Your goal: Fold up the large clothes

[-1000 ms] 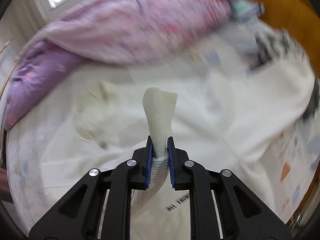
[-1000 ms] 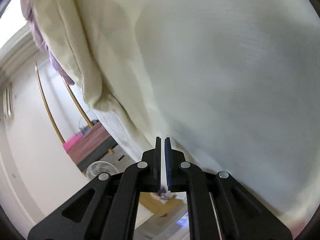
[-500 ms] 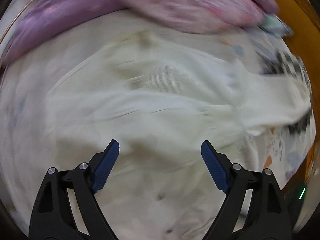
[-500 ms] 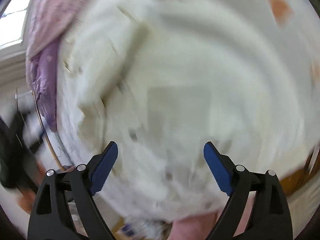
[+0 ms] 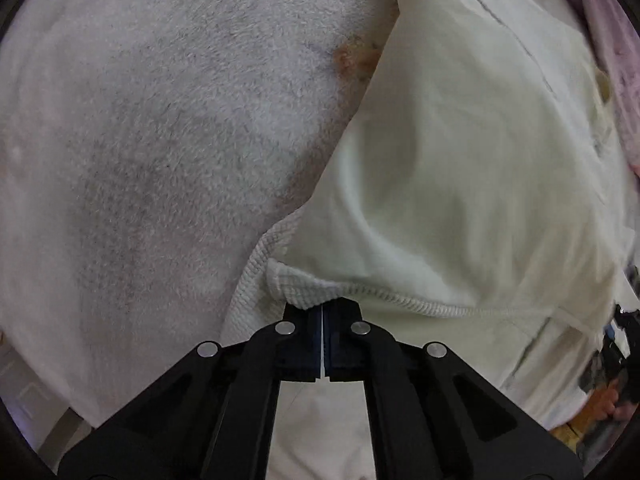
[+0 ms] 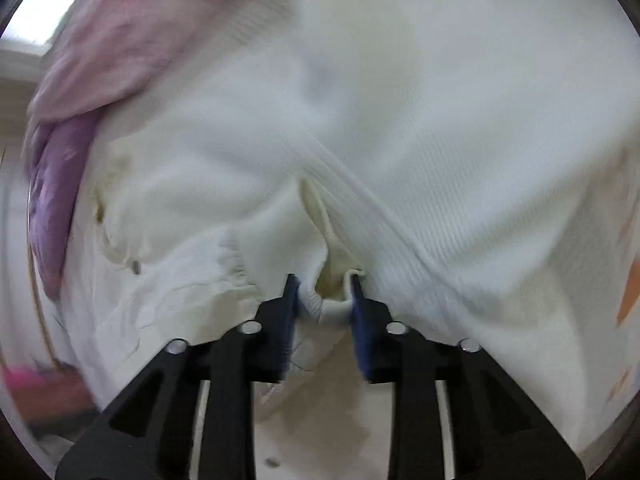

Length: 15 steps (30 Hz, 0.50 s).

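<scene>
Cream knit garment [image 5: 460, 168] lies spread on the fleecy white blanket [image 5: 160, 120], purple bedding [image 6: 56, 184] alongside. My left gripper [image 5: 322, 320] is pinched closed on the ribbed hem. My right gripper [image 6: 325, 292] is part-open, with bunched fabric between its fingers but not clamped. Risk: lifting now, the right side slips out and the fold skews; the left bite looks shallow too.

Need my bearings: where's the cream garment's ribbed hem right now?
In the left wrist view, the ribbed hem sits at the left tongs tips, fleecy blanket to its left.
</scene>
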### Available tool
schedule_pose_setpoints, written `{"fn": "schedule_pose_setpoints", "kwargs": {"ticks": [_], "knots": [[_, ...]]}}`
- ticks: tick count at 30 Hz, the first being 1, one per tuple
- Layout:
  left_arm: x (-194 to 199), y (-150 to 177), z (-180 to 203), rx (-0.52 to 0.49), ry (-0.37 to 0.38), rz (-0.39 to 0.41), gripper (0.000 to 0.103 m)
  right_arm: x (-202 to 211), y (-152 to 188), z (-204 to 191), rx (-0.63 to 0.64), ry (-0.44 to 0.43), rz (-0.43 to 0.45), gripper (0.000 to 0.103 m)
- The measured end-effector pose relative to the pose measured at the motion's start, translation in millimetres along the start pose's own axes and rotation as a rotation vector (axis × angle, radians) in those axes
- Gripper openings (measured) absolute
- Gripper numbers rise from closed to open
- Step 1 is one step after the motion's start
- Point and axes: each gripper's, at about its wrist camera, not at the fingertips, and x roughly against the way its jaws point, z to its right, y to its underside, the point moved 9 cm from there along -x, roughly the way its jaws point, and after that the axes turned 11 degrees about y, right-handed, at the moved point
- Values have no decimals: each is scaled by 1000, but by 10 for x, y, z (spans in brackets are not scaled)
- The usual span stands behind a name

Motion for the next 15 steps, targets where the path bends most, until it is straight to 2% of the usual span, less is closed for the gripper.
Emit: {"fn": "schedule_pose_setpoints", "kwargs": {"ticks": [1,2,4,5,6,8,9,10,11,12,13,15], "knots": [[40,1,-43,-25,-55,4,0,111,-47,-38,37,9,54,15],[75,17,-103,-46,-99,3,0,275,-101,-57,70,7,120,14],[86,71,-186,-35,-84,-17,0,300,-175,14,116,97,164,14],[93,84,-189,-45,-83,-21,0,195,-207,52,130,151,153,15],[99,90,-169,-68,-98,-25,0,-5,-187,142,124,195,100,16],[154,110,-119,-88,-115,-36,0,-288,-98,235,78,201,-12,23],[174,132,-65,-94,-111,-42,1,-272,-106,228,74,186,-19,25],[280,149,36,-115,-88,-40,1,-201,-113,199,87,175,-25,38],[358,163,176,-144,-79,-26,1,-132,-112,199,95,179,-26,65],[444,158,253,-170,-85,-13,1,13,-133,228,99,211,15,71],[571,130,368,-206,-98,12,2,197,-164,250,108,235,93,74],[722,41,586,-243,-73,62,2,432,-156,150,172,204,184,73]]}}
